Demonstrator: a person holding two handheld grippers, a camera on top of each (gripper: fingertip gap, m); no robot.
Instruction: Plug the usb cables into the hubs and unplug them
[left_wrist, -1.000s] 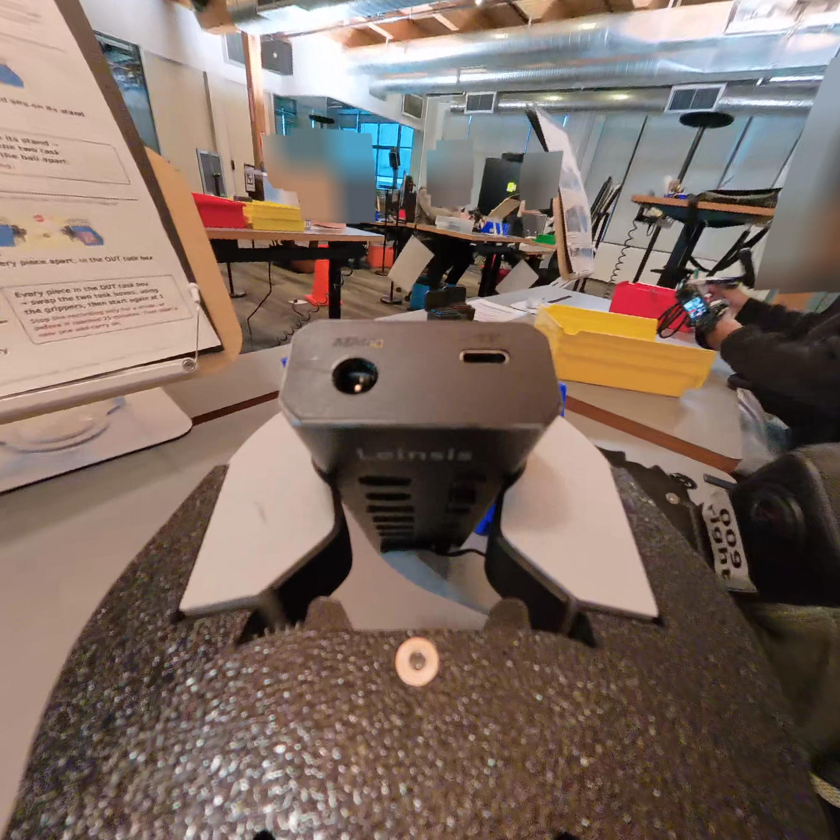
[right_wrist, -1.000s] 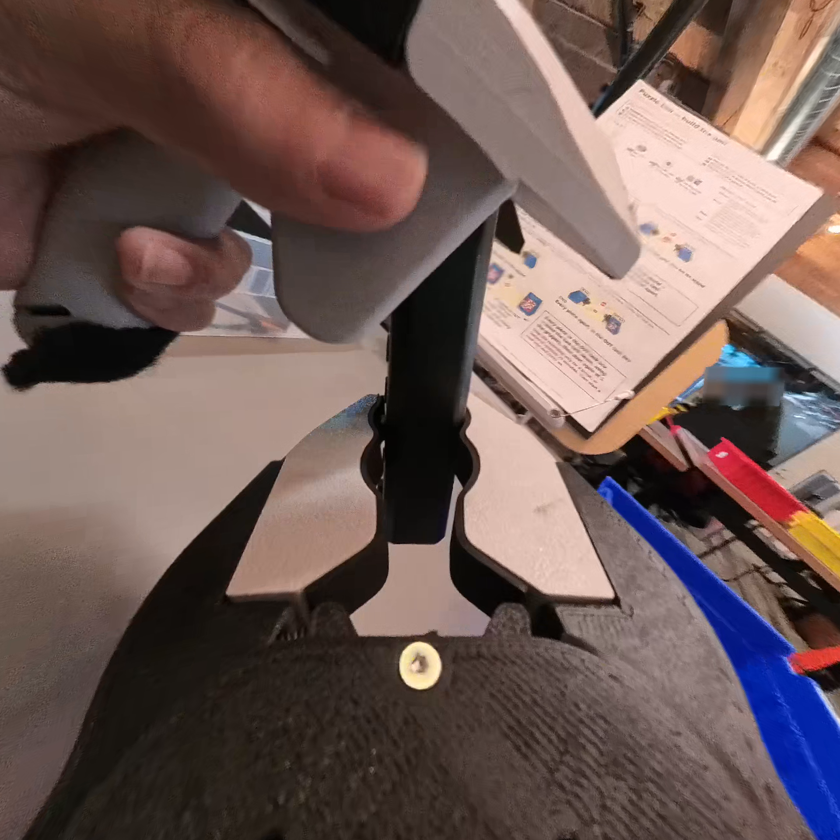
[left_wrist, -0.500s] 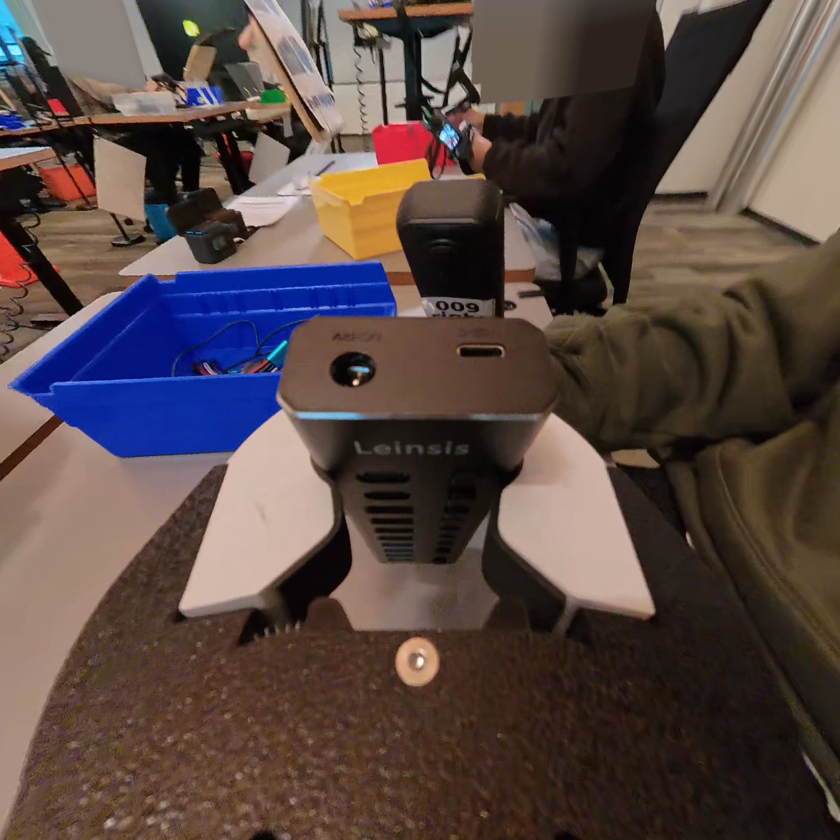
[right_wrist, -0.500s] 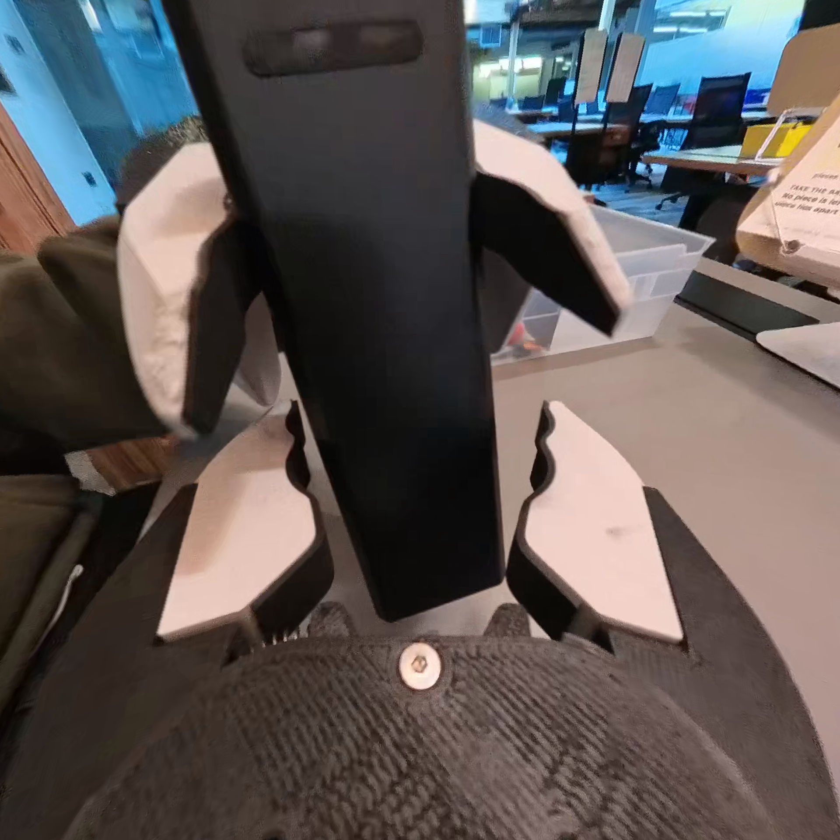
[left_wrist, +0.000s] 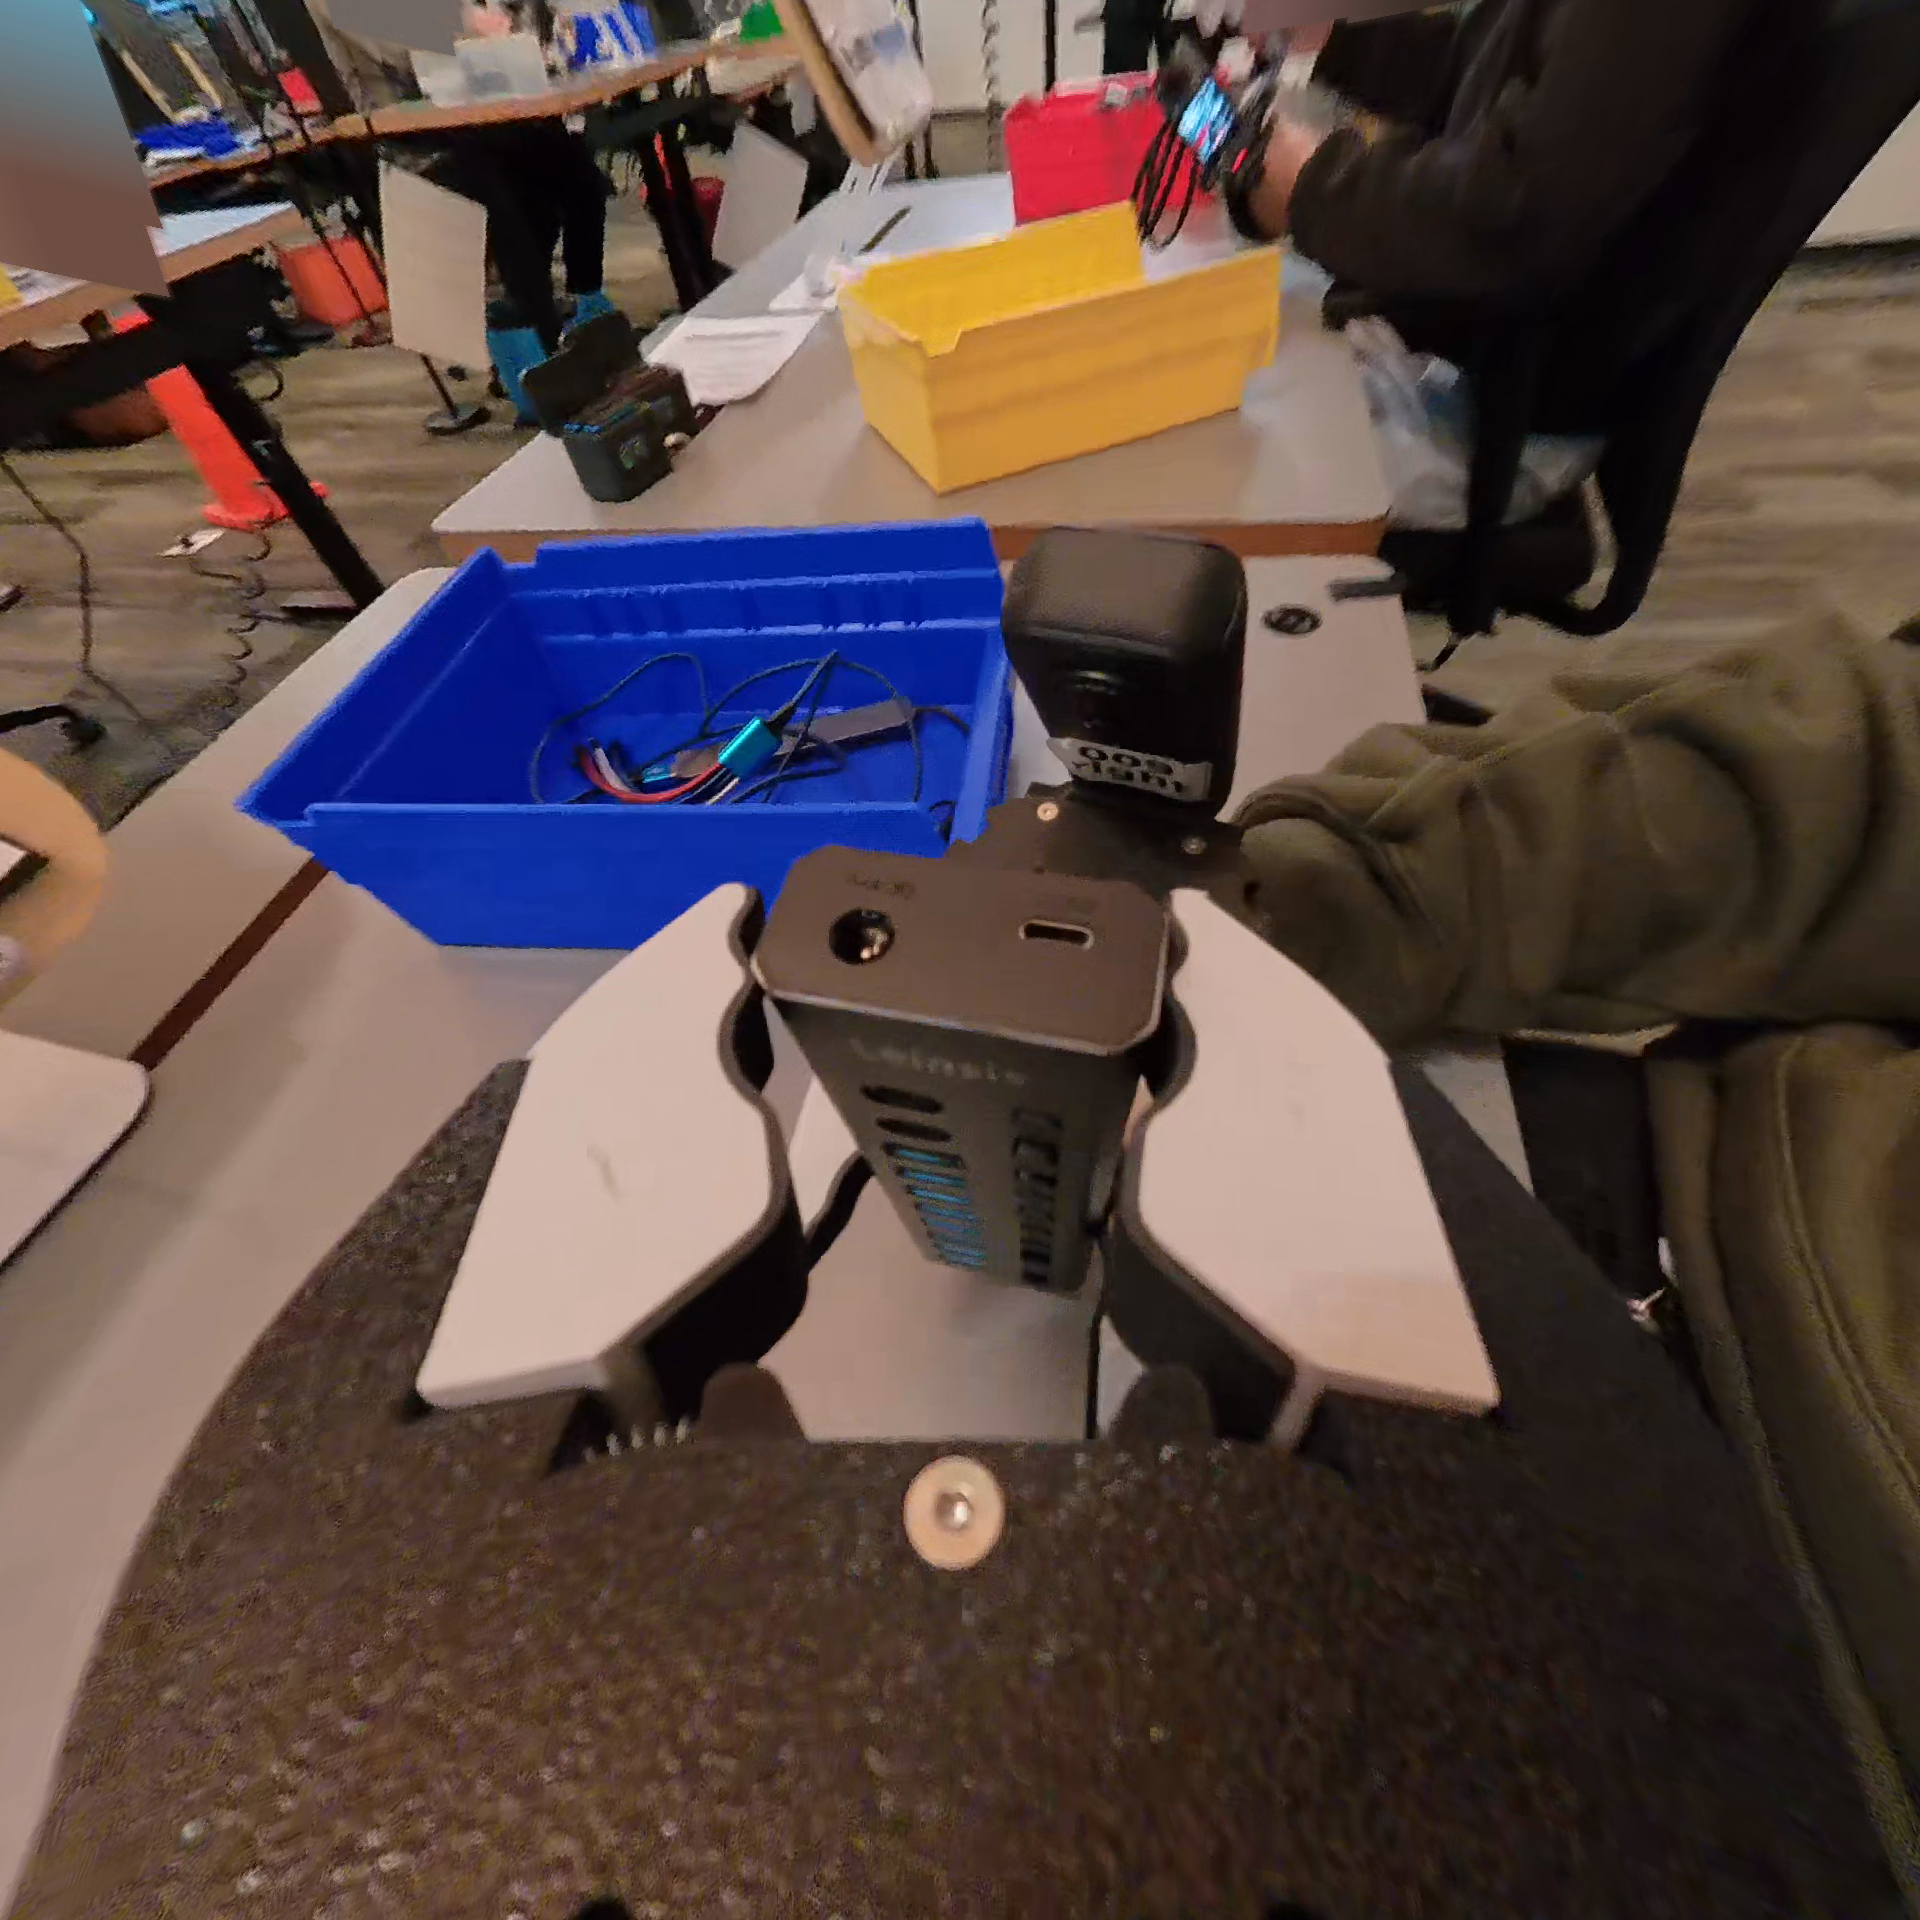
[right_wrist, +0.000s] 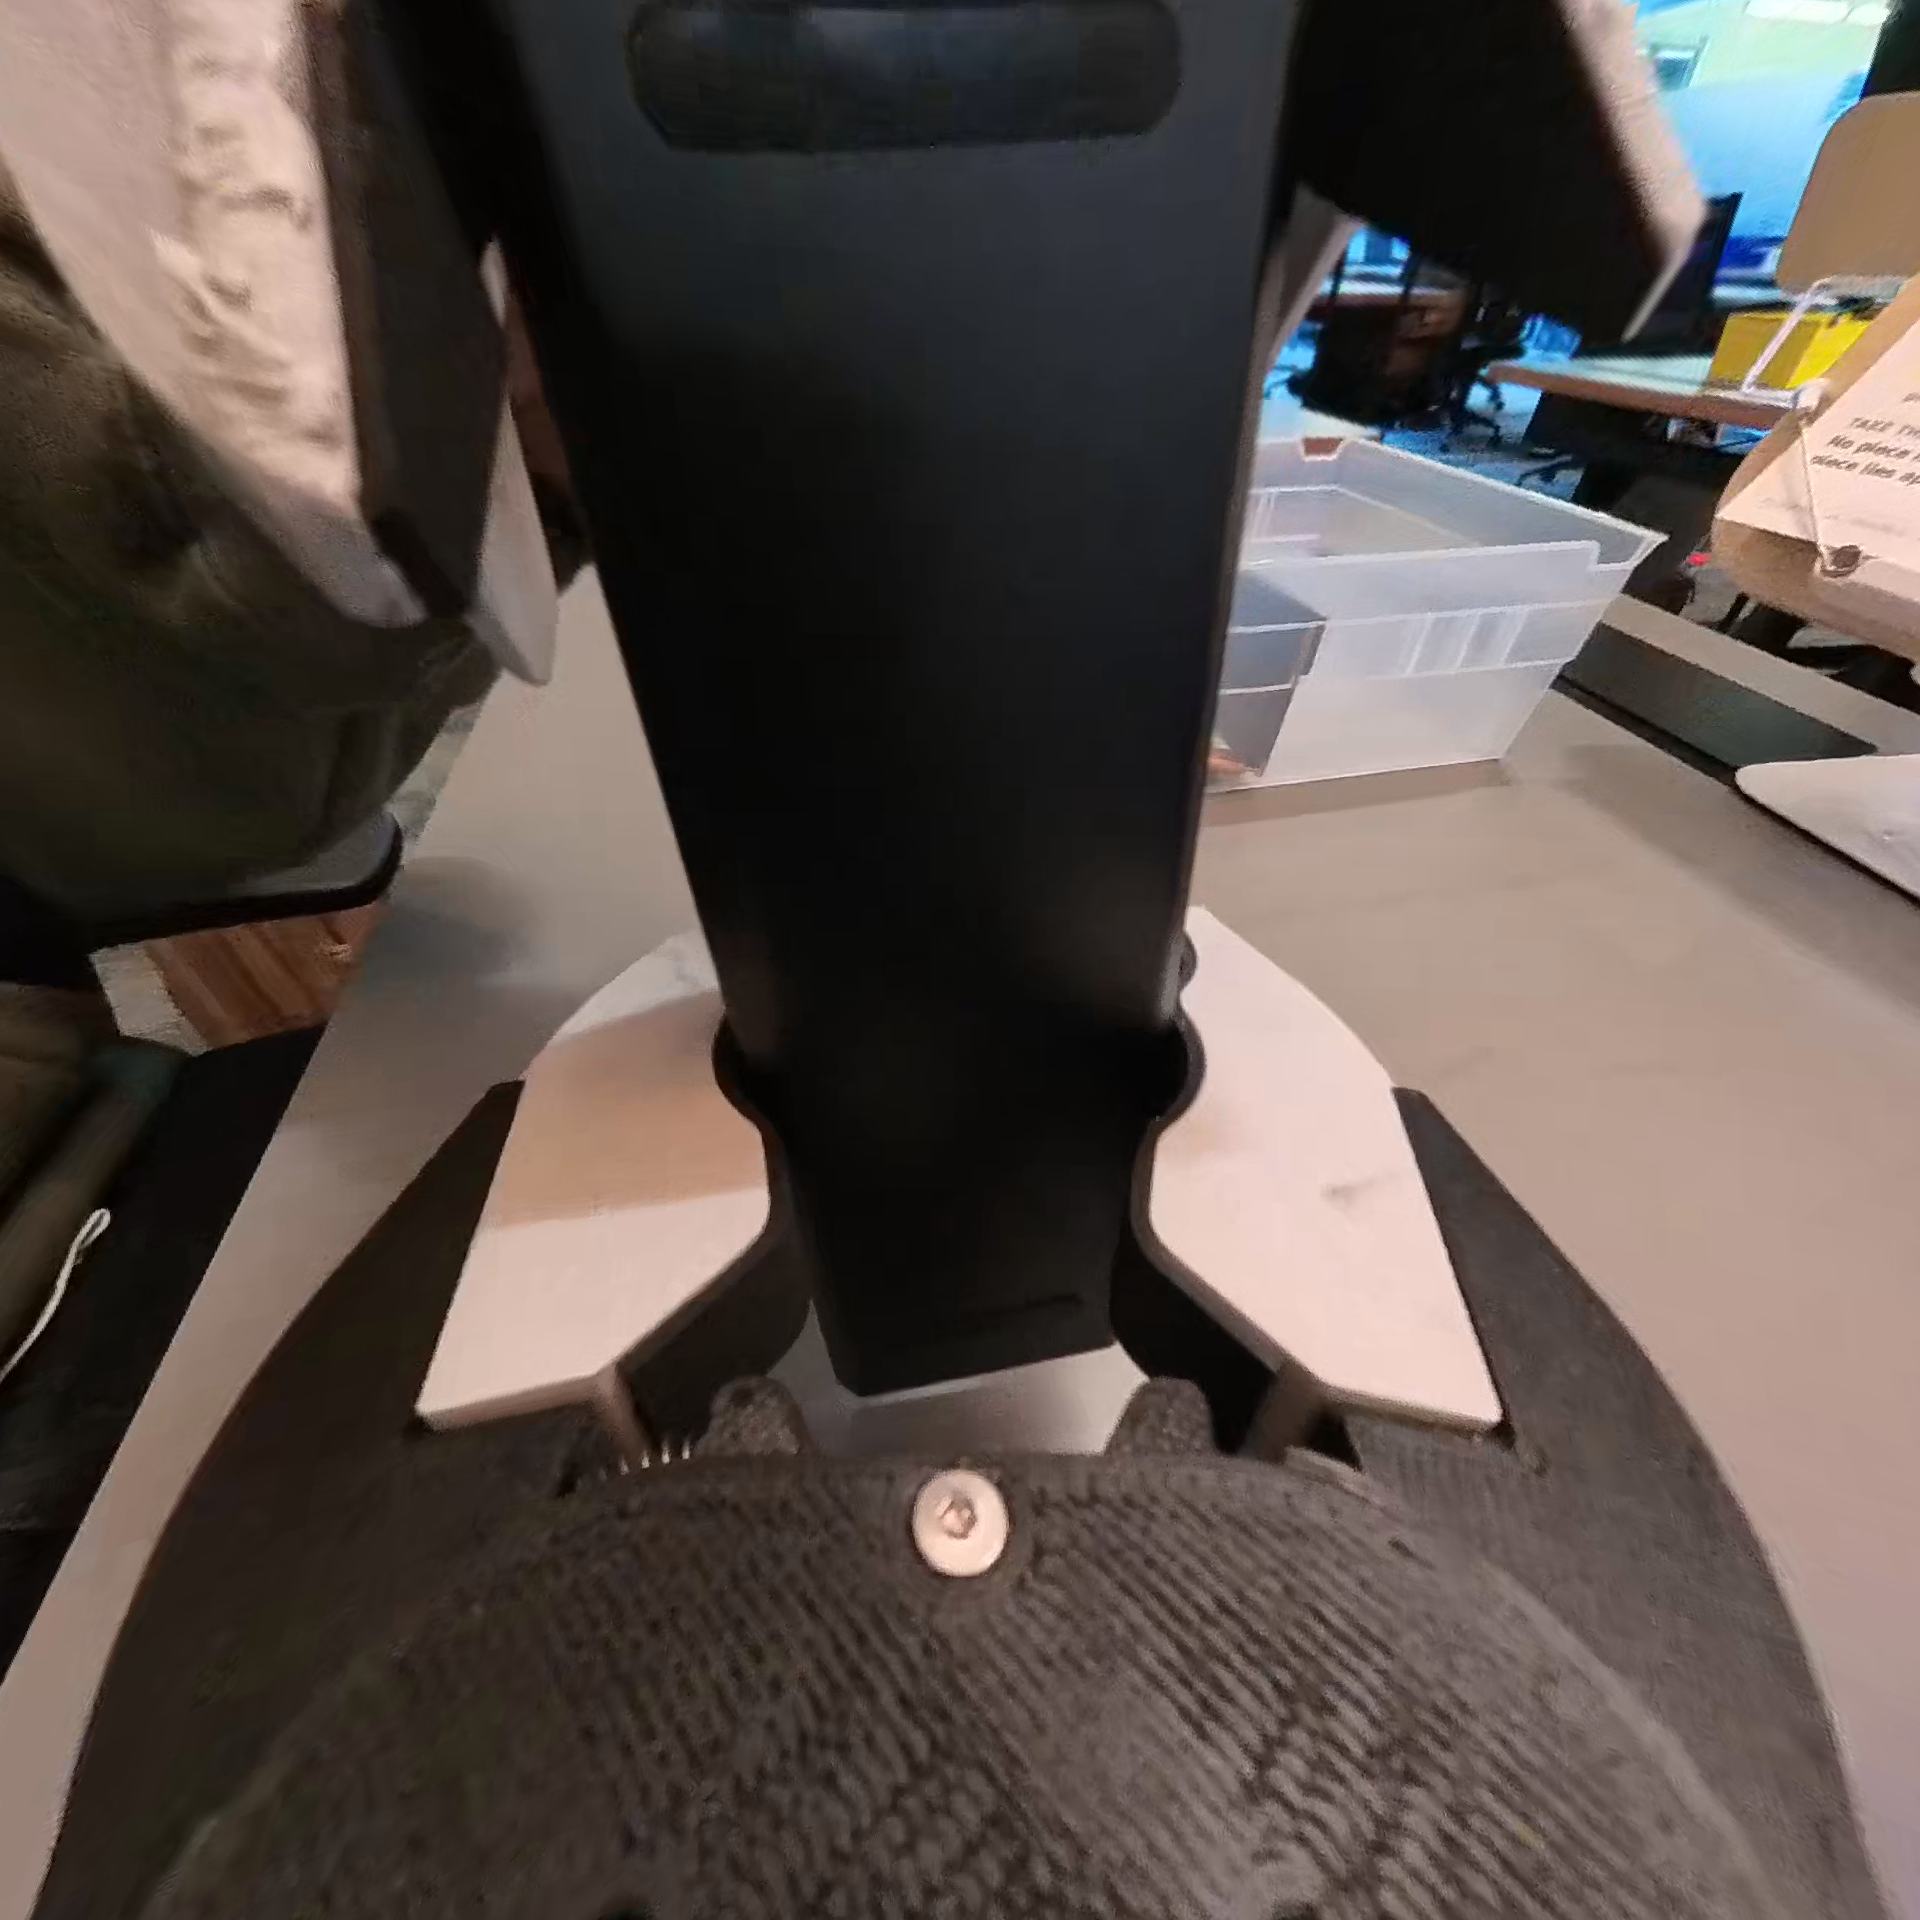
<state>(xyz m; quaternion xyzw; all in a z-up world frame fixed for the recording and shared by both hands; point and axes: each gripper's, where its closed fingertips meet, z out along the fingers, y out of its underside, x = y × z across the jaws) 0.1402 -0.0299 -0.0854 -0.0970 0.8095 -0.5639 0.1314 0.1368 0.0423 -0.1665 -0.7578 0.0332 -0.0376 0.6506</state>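
Observation:
A dark grey USB hub (left_wrist: 956, 1039) stands tilted between the fingers of my left gripper (left_wrist: 956, 904), which is shut on it. Its end face with a round socket and a small slot points up, and rows of ports run down its side. My right gripper (right_wrist: 940, 935) is shut on the hub's other end (right_wrist: 914, 623). In the left wrist view only its camera and mount (left_wrist: 1122, 675) show behind the hub. Several USB cables (left_wrist: 727, 748) lie loose in a blue bin (left_wrist: 520, 862). No cable plug shows in the hub.
The blue bin stands on the grey table just beyond the hub. A yellow bin (left_wrist: 1039, 364) sits on the neighbouring table, where a person (left_wrist: 1558, 156) handles cables. A clear plastic bin (right_wrist: 1434, 644) and a paper sign on a stand (right_wrist: 1849, 468) stand to the right. About 10 centimeters separates my left fingertips from my right.
My right gripper, open around the hub half a second ago, has closed on it. The hub has tilted in my left gripper. The left view has swung down toward the blue bin.

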